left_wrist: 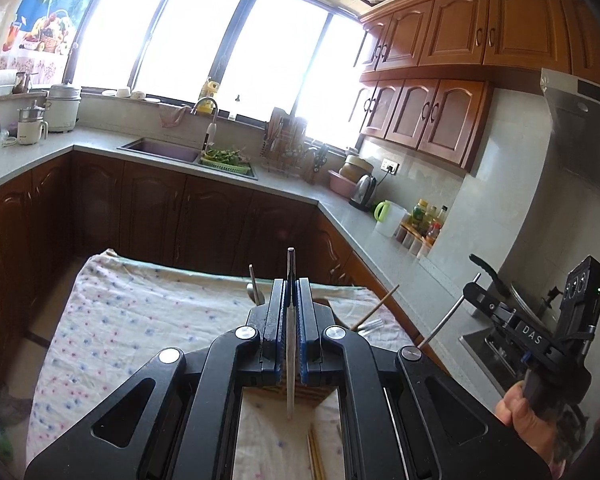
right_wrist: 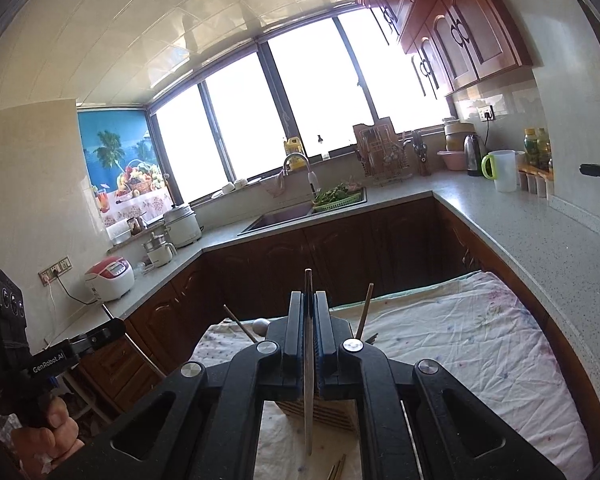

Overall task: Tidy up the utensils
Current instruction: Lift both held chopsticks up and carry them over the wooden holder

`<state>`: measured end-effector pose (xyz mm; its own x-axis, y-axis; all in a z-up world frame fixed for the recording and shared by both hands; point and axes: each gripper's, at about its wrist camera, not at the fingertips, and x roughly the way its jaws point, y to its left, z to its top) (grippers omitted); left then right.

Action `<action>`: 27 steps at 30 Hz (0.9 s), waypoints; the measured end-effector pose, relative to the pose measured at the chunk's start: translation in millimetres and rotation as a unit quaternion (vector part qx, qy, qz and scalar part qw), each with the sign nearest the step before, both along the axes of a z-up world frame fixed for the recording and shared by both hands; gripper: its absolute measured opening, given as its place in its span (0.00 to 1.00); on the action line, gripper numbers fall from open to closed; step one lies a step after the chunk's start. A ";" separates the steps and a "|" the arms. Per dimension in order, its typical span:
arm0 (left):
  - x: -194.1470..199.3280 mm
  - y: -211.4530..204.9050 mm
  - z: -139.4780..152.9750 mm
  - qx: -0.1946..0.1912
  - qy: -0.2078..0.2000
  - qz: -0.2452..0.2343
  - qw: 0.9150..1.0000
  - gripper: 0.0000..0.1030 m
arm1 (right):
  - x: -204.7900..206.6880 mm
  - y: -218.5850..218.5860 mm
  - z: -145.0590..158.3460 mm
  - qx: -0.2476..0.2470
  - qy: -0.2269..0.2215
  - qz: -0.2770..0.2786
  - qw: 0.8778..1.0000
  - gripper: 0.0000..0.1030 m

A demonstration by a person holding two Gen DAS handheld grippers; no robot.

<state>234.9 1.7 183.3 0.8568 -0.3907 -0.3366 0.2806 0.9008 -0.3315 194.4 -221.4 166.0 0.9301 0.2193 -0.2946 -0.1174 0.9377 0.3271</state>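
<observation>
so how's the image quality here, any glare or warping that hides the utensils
Left wrist view: the windows are blown out white, and fisheye bends the cabinets, yet the metal utensil clamped in the left claw stays sharp. Right wrist view: the same window glare and curved counter edge; the wooden chopstick in the right claw reads clearly, and the dark corners are lens vignetting.

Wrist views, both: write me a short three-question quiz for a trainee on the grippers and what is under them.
1. True or false: the left gripper is open and empty.
2. What lies under the wooden holder? A) floral cloth B) newspaper C) metal tray
3. Fill in: the right gripper is shut on a thin ____.
Key: 1 false, it is shut on a silver utensil; 2 A; 3 stick.
</observation>
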 end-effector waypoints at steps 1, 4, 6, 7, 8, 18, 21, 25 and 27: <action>4.0 -0.3 4.4 -0.005 -0.005 0.002 1.000 0.04 | 3.4 -1.6 3.3 0.001 -0.007 -0.005 1.000 0.04; 14.6 -2.5 16.1 -0.011 -0.026 0.013 1.000 0.04 | 15.9 -3.7 11.6 0.001 -0.025 -0.016 1.000 0.04; 23.2 -4.3 19.8 -0.011 -0.036 0.022 0.999 0.04 | 24.8 -3.0 15.4 -0.002 -0.031 -0.020 0.999 0.04; 27.9 -5.8 20.8 -0.009 -0.041 0.027 0.999 0.04 | 28.9 -2.4 16.2 -0.005 -0.035 -0.022 0.999 0.04; 33.2 -7.3 20.7 -0.007 -0.044 0.033 0.998 0.04 | 33.4 -1.2 16.1 -0.011 -0.037 -0.026 0.999 0.04; 83.6 -18.4 -27.2 -0.006 -0.023 0.068 0.997 0.04 | 60.1 6.1 -20.8 -0.036 -0.027 -0.037 0.998 0.04; 91.5 -21.5 -47.8 -0.010 -0.005 0.071 0.997 0.04 | 63.7 9.3 -36.8 -0.041 -0.017 -0.038 0.998 0.04; 98.6 -26.6 -70.8 -0.009 0.009 0.070 0.997 0.04 | 67.4 13.6 -58.0 -0.045 -0.003 -0.038 0.998 0.04; 102.3 -29.4 -79.6 -0.005 0.017 0.069 0.997 0.04 | 69.9 13.0 -65.8 -0.045 0.005 -0.040 0.998 0.04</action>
